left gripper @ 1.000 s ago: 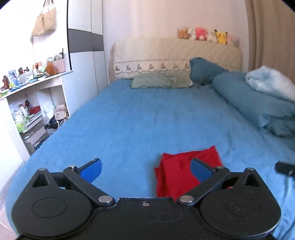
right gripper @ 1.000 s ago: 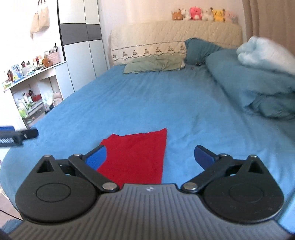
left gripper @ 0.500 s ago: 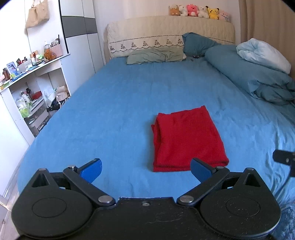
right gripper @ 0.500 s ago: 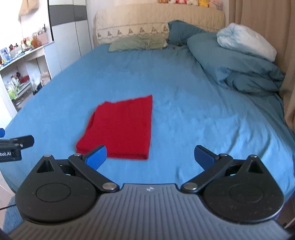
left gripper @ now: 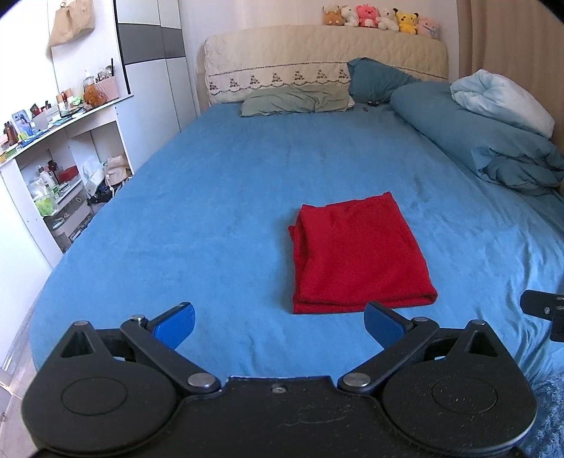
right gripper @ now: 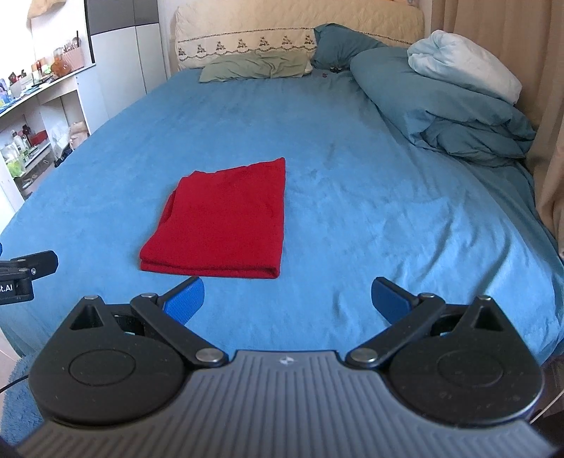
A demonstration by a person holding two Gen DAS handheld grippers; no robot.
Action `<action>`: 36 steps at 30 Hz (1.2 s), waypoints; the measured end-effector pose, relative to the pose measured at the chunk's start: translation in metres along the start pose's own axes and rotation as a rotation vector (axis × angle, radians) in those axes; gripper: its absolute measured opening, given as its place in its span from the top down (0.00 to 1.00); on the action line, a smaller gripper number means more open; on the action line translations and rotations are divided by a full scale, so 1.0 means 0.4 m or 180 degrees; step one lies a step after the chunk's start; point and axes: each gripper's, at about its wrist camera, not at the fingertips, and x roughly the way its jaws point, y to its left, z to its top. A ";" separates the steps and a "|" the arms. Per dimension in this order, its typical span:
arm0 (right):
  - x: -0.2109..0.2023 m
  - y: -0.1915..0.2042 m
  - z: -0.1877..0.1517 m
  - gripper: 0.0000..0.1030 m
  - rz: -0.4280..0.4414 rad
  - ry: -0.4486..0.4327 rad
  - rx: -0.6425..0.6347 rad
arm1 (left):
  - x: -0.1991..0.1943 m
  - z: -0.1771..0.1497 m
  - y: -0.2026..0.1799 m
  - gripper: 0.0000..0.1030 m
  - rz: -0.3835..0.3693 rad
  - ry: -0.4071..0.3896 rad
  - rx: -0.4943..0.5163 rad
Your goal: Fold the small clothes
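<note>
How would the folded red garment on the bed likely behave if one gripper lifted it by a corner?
The red garment is soft layered cloth, so it would probably droop and unfold. It looks thin, likely light. On the plush blue bedsheet, a push would probably bunch it.

Support: wide bed with blue sheet (left gripper: 218,211)
On it: folded red cloth (left gripper: 356,253), grey-green pillow (left gripper: 296,102), rumpled teal duvet (left gripper: 476,141)

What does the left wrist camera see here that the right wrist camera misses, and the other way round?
Only the left wrist view shows the row of plush toys on the headboard and a beige bag hanging on the wall. Only the right wrist view shows the curtain running far down the bed's right side. Both show the folded red garment lying flat on the blue bed, the green pillow, the cluttered shelves, and each other's gripper at the frame edge.
</note>
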 end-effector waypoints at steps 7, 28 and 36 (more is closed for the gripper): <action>0.002 -0.002 0.001 0.00 0.0000 0.0005 -0.0008 | -0.002 -0.002 0.004 0.00 0.0004 -0.0025 0.0003; 0.019 -0.012 -0.001 0.00 0.0016 0.0042 -0.0028 | -0.004 -0.002 0.004 0.00 -0.0040 -0.0057 0.0000; 0.021 -0.013 -0.002 0.00 0.0044 0.0053 -0.0023 | -0.008 -0.004 0.004 0.00 -0.0036 -0.0074 0.0000</action>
